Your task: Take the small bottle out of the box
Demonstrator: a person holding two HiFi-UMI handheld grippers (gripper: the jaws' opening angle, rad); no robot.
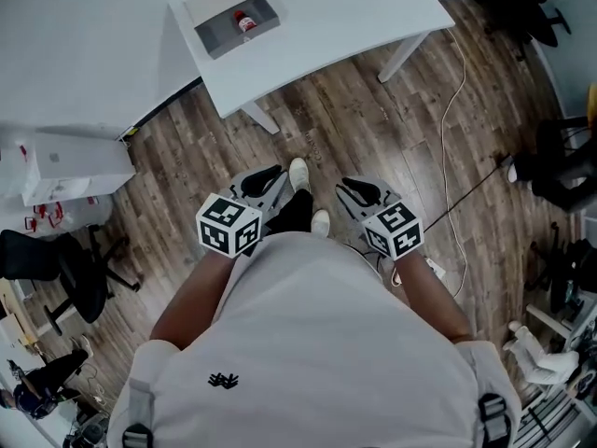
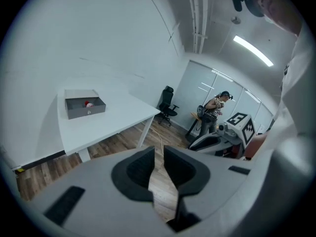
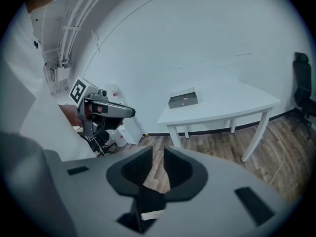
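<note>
A grey open box (image 1: pixel 233 21) stands on a white table (image 1: pixel 326 26) far ahead of me. Inside it lies a small bottle (image 1: pixel 245 22) with a red cap. The left gripper view shows the box (image 2: pixel 85 107) and bottle (image 2: pixel 88 103) at a distance, and so does the right gripper view, box (image 3: pixel 183 99) and bottle (image 3: pixel 185 99). I hold both grippers close to my body over the floor. My left gripper (image 1: pixel 270 175) (image 2: pixel 159 154) has a narrow gap between its jaws and holds nothing. The right gripper (image 1: pixel 354 189) (image 3: pixel 159 157) is likewise slightly open and empty.
Wood floor lies between me and the table. A black office chair (image 1: pixel 56 269) and a white cabinet (image 1: pixel 65 166) stand at the left. A white cable (image 1: pixel 452 110) trails on the floor at the right. Another person (image 2: pixel 217 107) stands far back near a chair (image 2: pixel 168 107).
</note>
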